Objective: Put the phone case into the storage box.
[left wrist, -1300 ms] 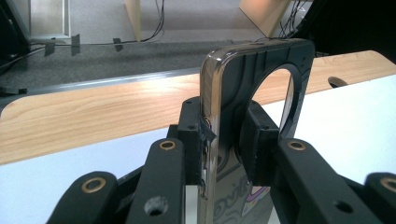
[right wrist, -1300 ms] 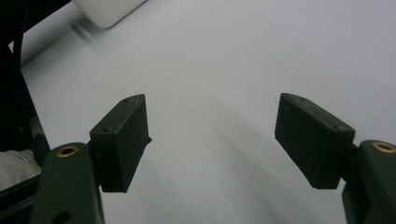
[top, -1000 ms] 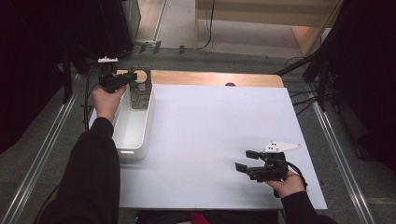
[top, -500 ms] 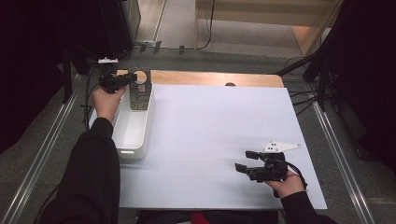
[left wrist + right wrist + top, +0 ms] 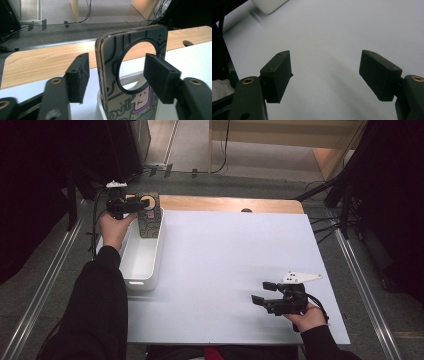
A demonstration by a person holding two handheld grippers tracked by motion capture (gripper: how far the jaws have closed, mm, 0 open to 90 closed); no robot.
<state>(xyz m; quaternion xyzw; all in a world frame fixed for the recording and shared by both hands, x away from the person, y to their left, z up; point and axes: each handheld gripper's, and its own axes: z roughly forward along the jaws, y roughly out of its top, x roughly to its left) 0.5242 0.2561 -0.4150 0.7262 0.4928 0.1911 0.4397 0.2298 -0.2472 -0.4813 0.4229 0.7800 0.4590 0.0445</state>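
High view: the left gripper (image 5: 141, 203) sits at about ten o'clock on the counter (image 5: 230, 270), over the far end of a white bin (image 5: 140, 257). A dark phone case (image 5: 148, 217) stands upright in that end of the bin. In the left gripper view the case (image 5: 130, 75) stands between the jaws, which are spread; the left jaw is clear of it, and contact on the right cannot be told. The case carries a round cut-out, a cartoon figure and pale lettering cut off at the bottom edge, not readable. The right gripper (image 5: 263, 292) hovers at five o'clock, jaws wide apart over the bare white surface.
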